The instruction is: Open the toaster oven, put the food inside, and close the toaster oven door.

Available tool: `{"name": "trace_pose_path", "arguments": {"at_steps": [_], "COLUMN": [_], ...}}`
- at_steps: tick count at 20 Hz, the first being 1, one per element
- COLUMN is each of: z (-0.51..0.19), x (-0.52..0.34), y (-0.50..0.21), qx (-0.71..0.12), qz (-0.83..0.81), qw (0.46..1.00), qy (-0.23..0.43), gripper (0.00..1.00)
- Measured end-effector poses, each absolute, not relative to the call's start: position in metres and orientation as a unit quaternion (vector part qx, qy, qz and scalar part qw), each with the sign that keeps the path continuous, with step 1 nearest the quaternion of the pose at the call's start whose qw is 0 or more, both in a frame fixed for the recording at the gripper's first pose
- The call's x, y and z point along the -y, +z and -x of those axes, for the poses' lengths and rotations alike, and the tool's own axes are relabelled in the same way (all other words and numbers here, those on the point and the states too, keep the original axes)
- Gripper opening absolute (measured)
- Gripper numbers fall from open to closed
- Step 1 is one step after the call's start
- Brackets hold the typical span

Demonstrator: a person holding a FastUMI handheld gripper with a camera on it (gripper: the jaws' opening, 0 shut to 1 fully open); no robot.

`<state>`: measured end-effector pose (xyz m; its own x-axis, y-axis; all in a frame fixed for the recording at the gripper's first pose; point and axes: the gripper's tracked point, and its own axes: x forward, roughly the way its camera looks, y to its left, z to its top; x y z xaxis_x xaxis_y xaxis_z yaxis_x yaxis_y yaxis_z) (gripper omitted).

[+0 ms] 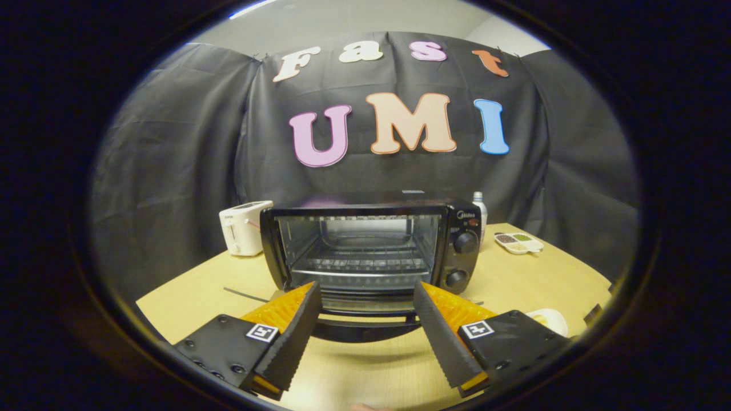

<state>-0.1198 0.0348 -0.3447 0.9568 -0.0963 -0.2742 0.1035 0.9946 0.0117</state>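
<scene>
Black toaster oven [371, 251], door [365, 319] lowered open, on wooden table [514, 285]; gripper [365, 297] fingers spread wide, empty, flanking door.

Glossy toaster oven [371, 245] (metal rack); matt wood table [365, 371].

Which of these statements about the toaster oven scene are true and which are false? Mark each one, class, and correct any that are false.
1. The toaster oven door is shut. False: it hangs open, its handle between the fingers.
2. The gripper is open. True.
3. A white toaster stands beside the toaster oven. True.
4. Food lies on the oven's rack. False: the rack is bare.
5. A divided dish sits on the table beyond the oven's knobs. True.
</scene>
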Motion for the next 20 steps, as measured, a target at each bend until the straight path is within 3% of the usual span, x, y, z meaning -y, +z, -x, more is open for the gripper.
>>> {"name": "trace_pose_path", "arguments": {"at_steps": [12, 17, 20], "z": [0.157, 0.154, 0.154], "x": [-0.037, -0.031, 0.022], "y": [-0.424, -0.417, -0.396], "qx": [-0.214, -0.197, -0.168], "qz": [-0.015, -0.017, 0.005], "qw": [0.975, 0.979, 0.98], "qy": [-0.053, -0.051, -0.106], "gripper": [1.0, 1.0, 1.0]}}
